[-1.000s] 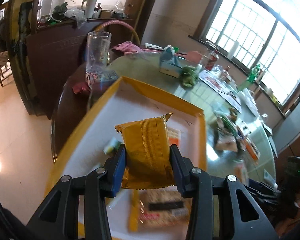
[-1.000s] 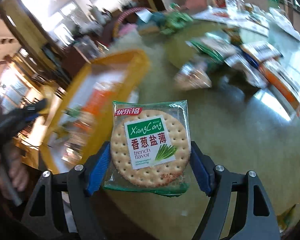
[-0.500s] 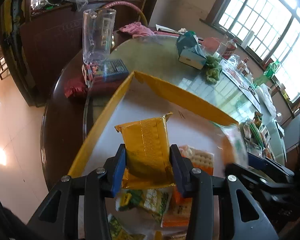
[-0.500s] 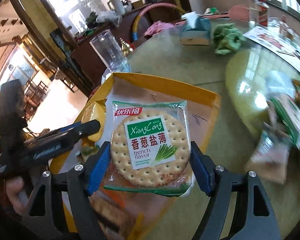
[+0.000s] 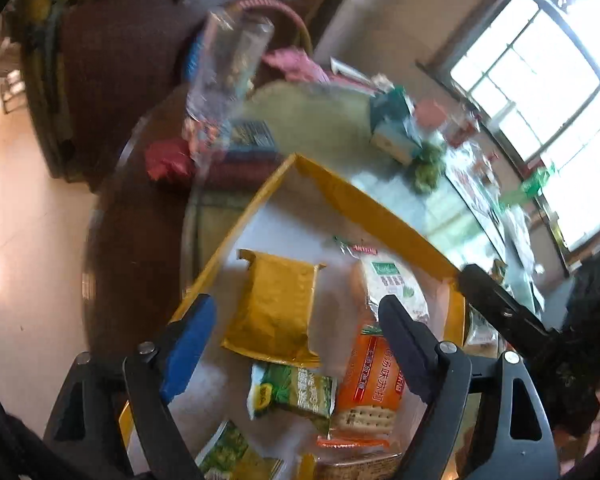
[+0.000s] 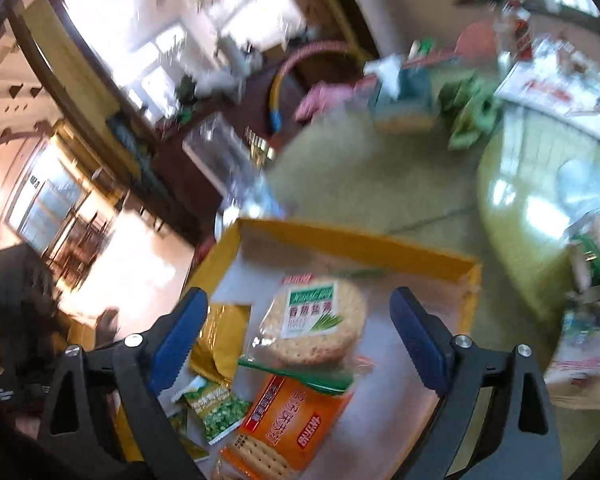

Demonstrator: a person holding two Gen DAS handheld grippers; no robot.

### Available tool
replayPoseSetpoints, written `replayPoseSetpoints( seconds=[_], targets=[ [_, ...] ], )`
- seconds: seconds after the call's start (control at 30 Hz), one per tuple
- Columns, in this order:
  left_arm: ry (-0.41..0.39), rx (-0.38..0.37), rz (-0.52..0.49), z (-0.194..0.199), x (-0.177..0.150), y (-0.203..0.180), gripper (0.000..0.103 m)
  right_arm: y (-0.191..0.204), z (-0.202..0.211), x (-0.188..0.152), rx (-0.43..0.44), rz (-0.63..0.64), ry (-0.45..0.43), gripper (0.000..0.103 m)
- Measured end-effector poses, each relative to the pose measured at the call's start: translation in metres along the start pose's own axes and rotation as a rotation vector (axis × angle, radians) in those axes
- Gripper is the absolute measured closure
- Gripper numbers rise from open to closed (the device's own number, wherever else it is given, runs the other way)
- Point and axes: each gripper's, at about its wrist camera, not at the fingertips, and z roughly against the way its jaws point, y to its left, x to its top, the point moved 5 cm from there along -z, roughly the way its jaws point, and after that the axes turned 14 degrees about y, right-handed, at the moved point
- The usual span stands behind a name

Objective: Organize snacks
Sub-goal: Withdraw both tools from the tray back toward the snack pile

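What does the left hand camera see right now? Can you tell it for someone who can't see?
The left gripper, jaws opening, hangs over a yellow-walled tray, with a gold snack packet loose below. Around it lie a round cracker pack, an orange cracker pack and a green snack bag.

Round table with glossy greenish glass top and dark wood rim stood on pale shiny tiled floor, sun patches glaring on it. Large multi-pane window at right was blown out with daylight, beige wall beside it. Dark wooden sideboard stood behind the table, clutter on top blurred. Right wrist view showed more bright windows and glass-paned doors at left. Both views were motion-blurred.
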Motion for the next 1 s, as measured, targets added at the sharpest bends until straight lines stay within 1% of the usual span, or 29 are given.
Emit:
replayPoseSetpoints(
  seconds=[0.03,0.1,0.17,0.2,0.23,0.27,0.3,0.33,0.47,0.5,0.57,0.6,0.67,0.7,0.73,0.77,0.8,0.9,1.0],
  targets=[
    [-0.011,0.043,-0.011,0.006,-0.008,-0.003,0.02,0.001,0.007,-0.003,0.021,-0.007,-0.014,0.011],
    [-0.059,0.068,-0.043,0.017,-0.02,-0.011,0.02,0.002,0.022,-0.013,0.08,-0.022,-0.011,0.011],
    [-0.145,0.108,-0.075,0.028,-0.037,-0.021,0.02,0.002,0.038,-0.026,0.159,-0.018,-0.015,0.011],
    [-0.197,0.146,-0.103,0.029,-0.048,-0.028,0.02,0.001,0.045,-0.035,0.188,-0.019,-0.014,0.011],
    [-0.219,0.193,-0.125,0.025,-0.053,-0.031,0.02,-0.003,0.055,-0.05,0.214,-0.024,-0.017,0.011],
    [-0.207,0.243,-0.152,0.019,-0.061,-0.035,0.02,-0.006,0.061,-0.063,0.227,-0.02,-0.015,0.011],
    [-0.18,0.264,-0.181,0.014,-0.065,-0.038,0.02,-0.011,0.065,-0.075,0.217,-0.023,-0.004,0.011],
    [-0.16,0.251,-0.209,0.013,-0.074,-0.045,0.02,-0.018,0.068,-0.085,0.201,-0.026,0.002,0.011],
    [-0.208,0.149,-0.229,0.029,-0.106,-0.066,0.02,-0.041,0.103,-0.139,0.141,-0.017,-0.028,0.013],
    [-0.197,0.114,-0.25,0.031,-0.112,-0.074,0.02,-0.048,0.114,-0.155,0.124,-0.02,-0.039,0.013],
    [-0.172,0.075,-0.289,0.031,-0.123,-0.091,0.02,-0.06,0.125,-0.178,0.11,-0.036,-0.038,0.017],
    [-0.158,0.068,-0.309,0.028,-0.127,-0.1,0.02,-0.066,0.131,-0.191,0.087,-0.037,-0.036,0.019],
    [-0.104,0.06,-0.369,0.022,-0.138,-0.122,0.02,-0.076,0.137,-0.21,0.031,-0.039,-0.033,0.029],
    [-0.082,0.047,-0.396,0.02,-0.144,-0.13,0.02,-0.082,0.141,-0.225,0.0,-0.046,-0.027,0.032],
    [-0.058,0.027,-0.424,0.016,-0.151,-0.14,0.02,-0.087,0.144,-0.232,-0.004,-0.053,-0.025,0.037],
    [-0.048,0.021,-0.432,0.012,-0.157,-0.144,0.02,-0.093,0.15,-0.242,0.004,-0.059,-0.026,0.04],
    [-0.037,0.018,-0.44,0.009,-0.163,-0.148,0.02,-0.096,0.155,-0.25,0.008,-0.064,-0.028,0.041],
    [0.003,0.01,-0.457,0.002,-0.18,-0.158,0.02,-0.113,0.182,-0.273,-0.033,-0.096,-0.073,0.042],
    [0.02,0.018,-0.473,-0.002,-0.19,-0.165,0.02,-0.134,0.203,-0.285,-0.076,-0.17,-0.12,0.042]
  ],
)
